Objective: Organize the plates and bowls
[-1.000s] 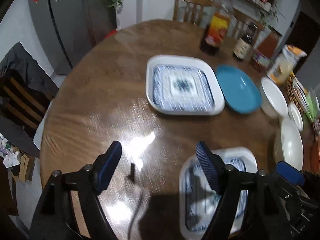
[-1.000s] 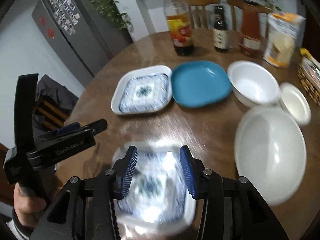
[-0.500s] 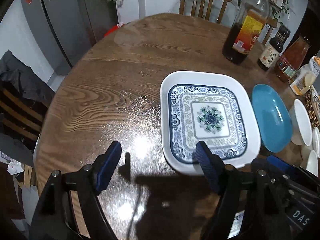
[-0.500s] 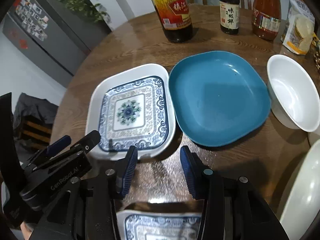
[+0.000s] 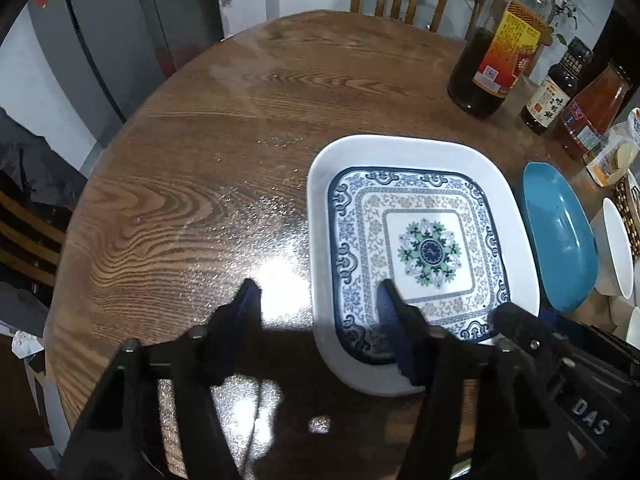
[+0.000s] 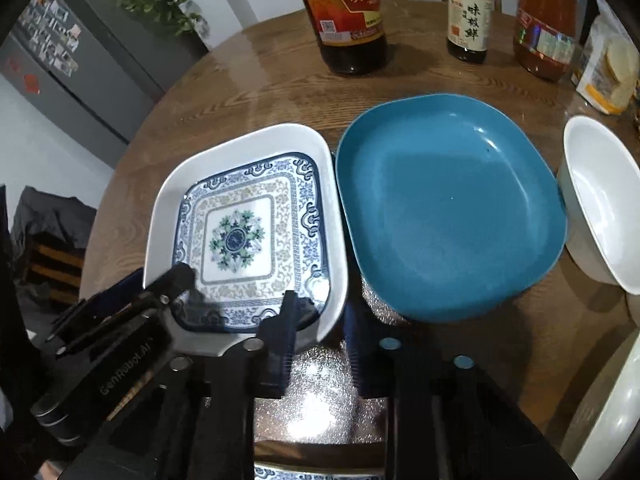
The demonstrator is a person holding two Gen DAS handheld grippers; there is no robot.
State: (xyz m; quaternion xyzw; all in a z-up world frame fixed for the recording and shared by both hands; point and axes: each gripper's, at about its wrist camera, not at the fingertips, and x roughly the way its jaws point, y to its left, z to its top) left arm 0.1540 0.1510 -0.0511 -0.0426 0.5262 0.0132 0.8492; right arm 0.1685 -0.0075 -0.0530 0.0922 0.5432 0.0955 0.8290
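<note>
Both grippers close on the near rim of the patterned plate (image 5: pixel 416 240), the left gripper (image 5: pixel 316 304) and right gripper (image 6: pixel 320 320) not yet pinching; clamp evenly before lifting from the table (image 5: pixel 200 160)'s middle

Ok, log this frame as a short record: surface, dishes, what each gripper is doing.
surface: round wooden table
target dish: square white plate with blue floral pattern
neighbour: blue rounded plate, right of it, rims almost touching
other dish: white bowl
left gripper: jaws closing astride patterned plate's near-left rim
right gripper: jaws closing astride its near-right corner
</note>
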